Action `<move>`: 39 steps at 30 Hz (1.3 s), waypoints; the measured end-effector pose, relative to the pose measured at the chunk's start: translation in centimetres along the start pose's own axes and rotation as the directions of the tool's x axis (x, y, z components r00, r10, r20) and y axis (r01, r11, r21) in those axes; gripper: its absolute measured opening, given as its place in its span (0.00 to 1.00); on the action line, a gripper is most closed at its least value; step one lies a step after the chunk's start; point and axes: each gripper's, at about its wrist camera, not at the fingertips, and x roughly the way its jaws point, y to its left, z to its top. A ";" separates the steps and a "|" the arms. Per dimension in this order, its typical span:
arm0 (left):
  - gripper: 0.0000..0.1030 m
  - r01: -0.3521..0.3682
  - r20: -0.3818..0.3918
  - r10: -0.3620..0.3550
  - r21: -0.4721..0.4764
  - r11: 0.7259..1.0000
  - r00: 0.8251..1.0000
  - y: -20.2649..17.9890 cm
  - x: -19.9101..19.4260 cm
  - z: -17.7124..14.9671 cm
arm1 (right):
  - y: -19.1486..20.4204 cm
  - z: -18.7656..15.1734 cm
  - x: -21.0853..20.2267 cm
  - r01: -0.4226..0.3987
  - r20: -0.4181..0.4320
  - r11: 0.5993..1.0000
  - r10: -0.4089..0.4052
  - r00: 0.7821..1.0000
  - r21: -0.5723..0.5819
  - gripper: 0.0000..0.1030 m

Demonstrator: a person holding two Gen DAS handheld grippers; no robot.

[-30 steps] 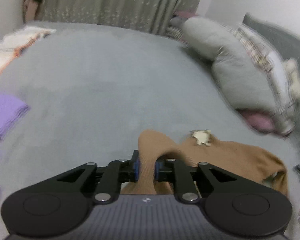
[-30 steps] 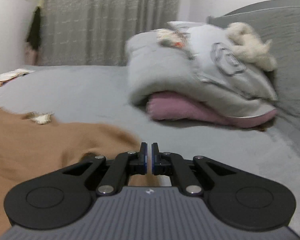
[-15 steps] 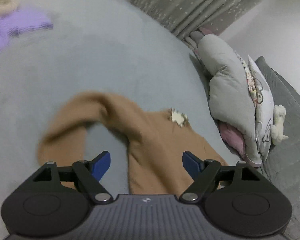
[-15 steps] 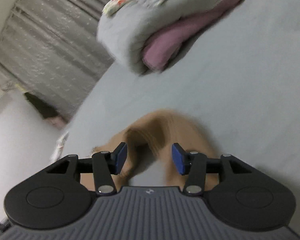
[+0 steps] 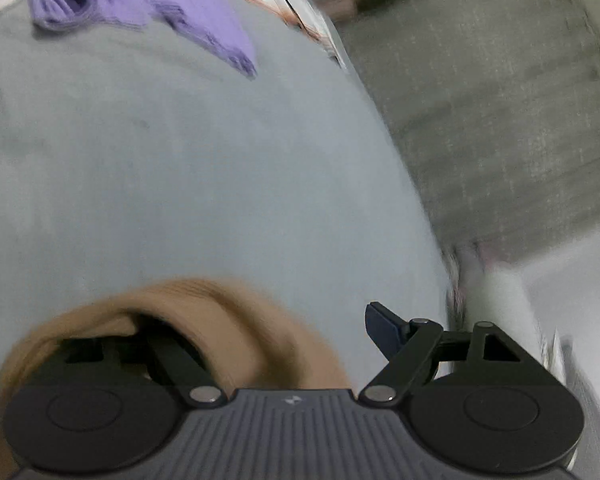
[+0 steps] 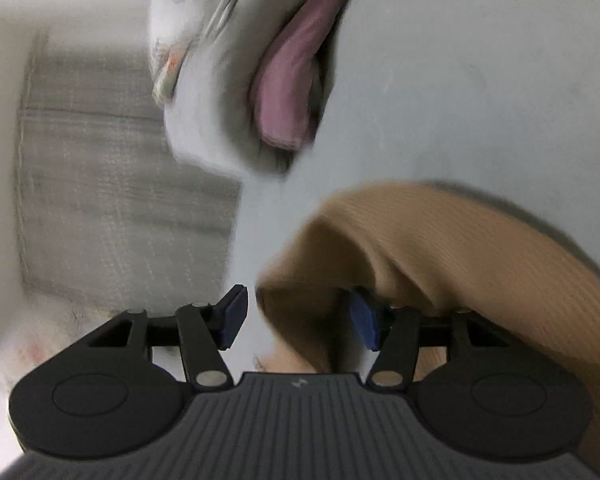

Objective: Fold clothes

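A tan ribbed garment (image 5: 228,320) lies bunched on the grey bed sheet (image 5: 180,168), blurred in the left wrist view. My left gripper (image 5: 260,336) stands open wide. Its right blue pad is bare, and a fold of the tan cloth hides its left finger. In the right wrist view the same tan garment (image 6: 440,240) hangs loose across my right gripper (image 6: 298,320). That gripper is open too, with cloth between the pads and draped over the right finger. Its left pad is bare and touches nothing.
A purple garment (image 5: 148,8) and a white cloth with orange trim (image 5: 300,16) lie at the far side of the bed. A grey curtain (image 5: 500,120) hangs behind. A grey duvet (image 6: 204,112) over a pink pillow (image 6: 292,80) sits beyond the tan cloth.
Both grippers, shut a second ago, the left on the tan garment, have opened. Both views have rolled, and the left one has dropped closer to the bed.
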 end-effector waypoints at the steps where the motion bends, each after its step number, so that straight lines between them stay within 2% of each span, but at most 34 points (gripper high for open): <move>1: 0.75 0.011 -0.002 -0.011 -0.009 1.000 1.000 0.0 0.2 0.7 | -0.1 0.3 0.4 0.002 0.004 1.000 -0.002 1.000 0.008 0.52; 2: 0.74 0.018 -0.002 -0.018 -0.008 1.000 1.000 -0.2 0.2 1.4 | 0.7 0.8 0.8 0.041 0.008 0.998 -0.041 0.999 -0.045 0.48; 3: 0.68 0.022 0.001 -0.022 -0.003 1.000 1.000 -0.4 0.1 1.9 | 1.4 1.2 1.2 0.080 0.014 0.992 -0.079 0.997 -0.099 0.45; 4: 0.59 0.038 0.008 -0.038 0.004 0.999 0.999 -0.8 -0.2 2.3 | 2.6 1.2 1.0 0.125 0.048 0.973 -0.118 0.992 -0.194 0.25; 5: 0.56 0.057 0.018 -0.058 0.013 0.998 0.998 -1.3 -0.5 2.6 | 3.8 1.2 0.8 0.173 0.088 0.941 -0.153 0.984 -0.290 0.17; 6: 0.50 0.076 0.027 -0.076 0.023 0.997 0.997 -1.8 -0.8 2.8 | 6.4 0.9 0.1 0.241 0.198 0.840 -0.163 0.967 -0.486 0.15; 7: 0.47 0.108 0.050 -0.111 0.050 0.993 0.993 -2.7 -1.7 3.3 | 6.7 0.9 -0.2 0.242 0.210 0.825 -0.153 0.966 -0.511 0.14; 9: 0.43 0.151 0.081 -0.159 0.096 0.984 0.984 -3.9 -2.8 3.4 | 10.0 0.7 -1.5 0.249 0.292 0.717 -0.065 0.954 -0.651 0.14; 10: 0.42 0.195 0.095 -0.209 0.135 0.971 0.973 -5.3 -3.8 3.6 | 10.7 0.1 -2.1 0.259 0.316 0.685 -0.044 0.948 -0.681 0.14; 12: 0.42 0.250 0.106 -0.276 0.207 0.946 0.955 -7.6 -5.1 3.4 | 13.5 -1.1 -3.4 0.277 0.366 0.544 0.059 0.929 -0.792 0.14; 14: 0.42 0.266 0.111 -0.306 0.277 0.923 0.945 -9.6 -5.9 2.9 | 14.6 -1.3 -4.2 0.291 0.384 0.489 0.100 0.918 -0.823 0.14; 16: 0.42 0.255 0.131 -0.303 0.293 0.922 0.944 -9.5 -6.4 2.7 | 15.1 -1.3 -4.7 0.326 0.413 0.439 0.118 0.903 -0.837 0.15; 18: 0.42 0.214 0.144 -0.267 0.305 0.928 0.953 -8.4 -6.3 2.6 | 14.8 -1.2 -4.3 0.410 0.473 0.356 0.108 0.874 -0.840 0.17; 19: 0.42 0.169 0.157 -0.226 0.312 0.935 0.961 -7.0 -6.0 2.7 | 14.4 -1.0 -4.7 0.426 0.482 0.344 0.092 0.871 -0.837 0.20; 20: 0.42 0.133 0.162 -0.190 0.311 0.941 0.968 -5.7 -5.7 3.0 | 13.7 -0.1 -4.5 0.449 0.493 0.354 0.042 0.869 -0.821 0.20; 21: 0.42 0.112 0.157 -0.165 0.299 0.948 0.974 -4.6 -5.6 3.3 | 12.5 2.0 -3.9 0.451 0.473 0.429 -0.061 0.879 -0.783 0.20; 22: 0.42 0.104 0.153 -0.151 0.279 0.955 0.977 -3.4 -5.7 3.5 | 12.1 2.6 -3.8 0.451 0.461 0.463 -0.099 0.882 -0.763 0.21; 24: 0.42 0.113 0.161 -0.155 0.241 0.964 0.975 -1.4 -5.7 4.6 | 11.1 4.2 -4.0 0.545 0.539 0.457 -0.156 0.827 -0.703 0.21; 26: 0.42 0.125 0.180 -0.170 0.236 0.964 0.969 -0.8 -6.2 5.2 | 11.9 3.7 -4.7 0.644 0.656 0.337 -0.095 0.749 -0.686 0.22; 27: 0.42 0.131 0.194 -0.179 0.238 0.963 0.964 -0.7 -6.6 5.4 | 13.0 3.5 -5.6 0.680 0.703 0.262 -0.006 0.711 -0.685 0.22; 29: 0.42 0.122 0.243 -0.192 0.278 0.953 0.951 -1.4 -7.4 6.5 | 14.1 4.1 -6.8 0.714 0.741 0.226 0.059 0.669 -0.663 0.22; 31: 0.42 0.098 0.323 -0.203 0.312 0.945 0.925 -1.9 -9.4 6.5 | 14.0 5.3 -7.4 0.725 0.757 0.265 0.031 0.653 -0.636 0.22; 32: 0.42 0.069 0.378 -0.198 0.329 0.942 0.904 -2.7 -10.6 7.1 | 13.5 6.5 -8.0 0.721 0.758 0.312 -0.002 0.652 -0.619 0.23; 33: 0.43 0.042 0.422 -0.188 0.331 0.943 0.887 -3.0 -11.7 7.5 | 12.6 7.9 -8.2 0.713 0.748 0.357 -0.059 0.662 -0.603 0.23; 34: 0.43 0.019 0.461 -0.176 0.326 0.945 0.870 -3.1 -12.6 7.8 | 12.0 8.5 -8.2 0.709 0.737 0.364 -0.082 0.671 -0.605 0.26; 35: 0.44 0.014 0.481 -0.173 0.317 0.948 0.860 -3.1 -13.4 8.0 | 11.1 9.6 -7.7 0.687 0.694 0.391 -0.150 0.704 -0.612 0.34; 36: 0.47 0.019 0.481 -0.177 0.315 0.949 0.859 -3.6 -14.3 7.7 | 10.0 10.7 -7.0 0.645 0.622 0.439 -0.219 0.752 -0.625 0.38; 37: 0.53 0.022 0.459 -0.179 0.328 0.945 0.870 -4.1 -14.6 7.6 | 9.5 11.0 -6.8 0.626 0.589 0.467 -0.244 0.770 -0.625 0.44; 38: 0.57 0.020 0.403 -0.176 0.362 0.932 0.898 -4.7 -14.3 7.4 | 8.4 11.8 -6.2 0.589 0.527 0.531 -0.283 0.801 -0.609 0.52; 39: 0.65 0.021 0.339 -0.168 0.398 0.917 0.926 -5.4 -13.8 7.1 | 7.4 12.5 -5.7 0.556 0.475 0.596 -0.307 0.825 -0.580 0.55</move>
